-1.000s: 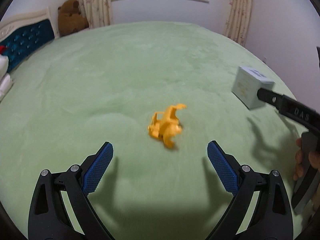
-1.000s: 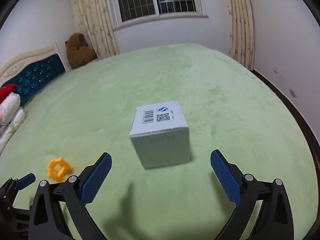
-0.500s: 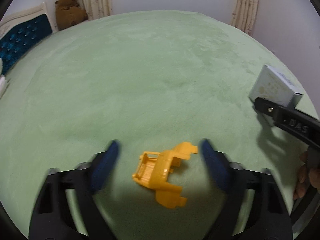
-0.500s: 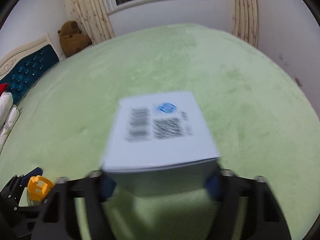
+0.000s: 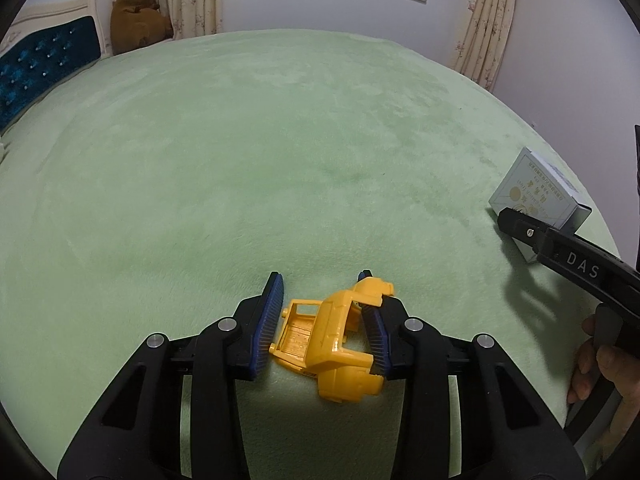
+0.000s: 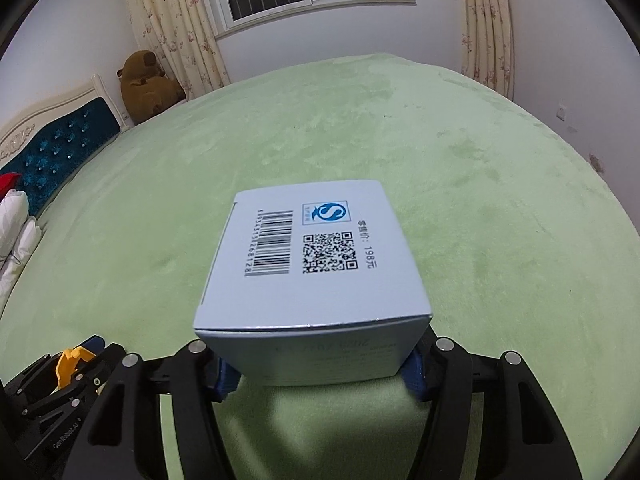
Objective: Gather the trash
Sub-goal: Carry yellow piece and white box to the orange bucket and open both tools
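Two views. Left wrist: left claw [image 5: 320, 320] angled down at the green plush bedspread [image 5: 280, 160], jaws closing around the broken yellow plastic toy piece [image 5: 332, 344]; the right pad touches it, the left pad stands just clear. Fingers of a hand [image 5: 600, 368] grip the other tool's handle at far right.

Right wrist: right claw [image 6: 318, 376] angled down likewise, blue pads clamped on both sides of the pale blue-grey cardboard box [image 6: 316, 272], barcode face up, resting on the bedspread.
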`<state>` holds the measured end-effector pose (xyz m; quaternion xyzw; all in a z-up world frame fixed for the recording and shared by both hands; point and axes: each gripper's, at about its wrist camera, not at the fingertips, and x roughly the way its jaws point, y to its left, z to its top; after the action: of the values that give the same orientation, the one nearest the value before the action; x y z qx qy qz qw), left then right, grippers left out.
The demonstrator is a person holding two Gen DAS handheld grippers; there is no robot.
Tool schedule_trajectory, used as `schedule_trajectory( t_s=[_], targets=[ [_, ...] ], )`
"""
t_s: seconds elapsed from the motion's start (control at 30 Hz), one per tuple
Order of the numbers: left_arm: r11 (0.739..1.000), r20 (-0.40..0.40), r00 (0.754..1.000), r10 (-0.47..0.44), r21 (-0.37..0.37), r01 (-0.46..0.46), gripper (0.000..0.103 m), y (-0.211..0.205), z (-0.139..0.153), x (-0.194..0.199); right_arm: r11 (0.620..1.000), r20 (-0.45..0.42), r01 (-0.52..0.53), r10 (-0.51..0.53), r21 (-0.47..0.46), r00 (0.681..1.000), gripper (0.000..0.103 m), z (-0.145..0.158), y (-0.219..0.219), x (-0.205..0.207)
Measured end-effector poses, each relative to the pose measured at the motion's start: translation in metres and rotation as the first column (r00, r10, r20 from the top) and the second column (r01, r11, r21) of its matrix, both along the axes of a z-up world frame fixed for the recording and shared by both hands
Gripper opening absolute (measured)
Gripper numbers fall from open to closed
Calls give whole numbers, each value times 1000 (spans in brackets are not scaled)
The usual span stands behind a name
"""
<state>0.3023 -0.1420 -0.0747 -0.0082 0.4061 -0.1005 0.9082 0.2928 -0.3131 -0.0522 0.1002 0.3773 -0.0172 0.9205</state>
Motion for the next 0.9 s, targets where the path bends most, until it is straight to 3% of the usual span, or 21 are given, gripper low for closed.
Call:
schedule_trajectory(
  t_s=[0.5,0.73,0.9],
  targets=[
    [997,42,998,37,61,-39,38,-2,7,-14,1000,27,19,-19,-24,999,61,21,4,-37],
    [996,64,998,-1,89,-4,38,7,25,-75,1000,50,-6,7,-24,999,61,42,8,-110],
    [999,54,998,-29,45,26,38,20,32,-130,1000,48,-24,24,-12,999,61,41,15,-170]
  ],
)
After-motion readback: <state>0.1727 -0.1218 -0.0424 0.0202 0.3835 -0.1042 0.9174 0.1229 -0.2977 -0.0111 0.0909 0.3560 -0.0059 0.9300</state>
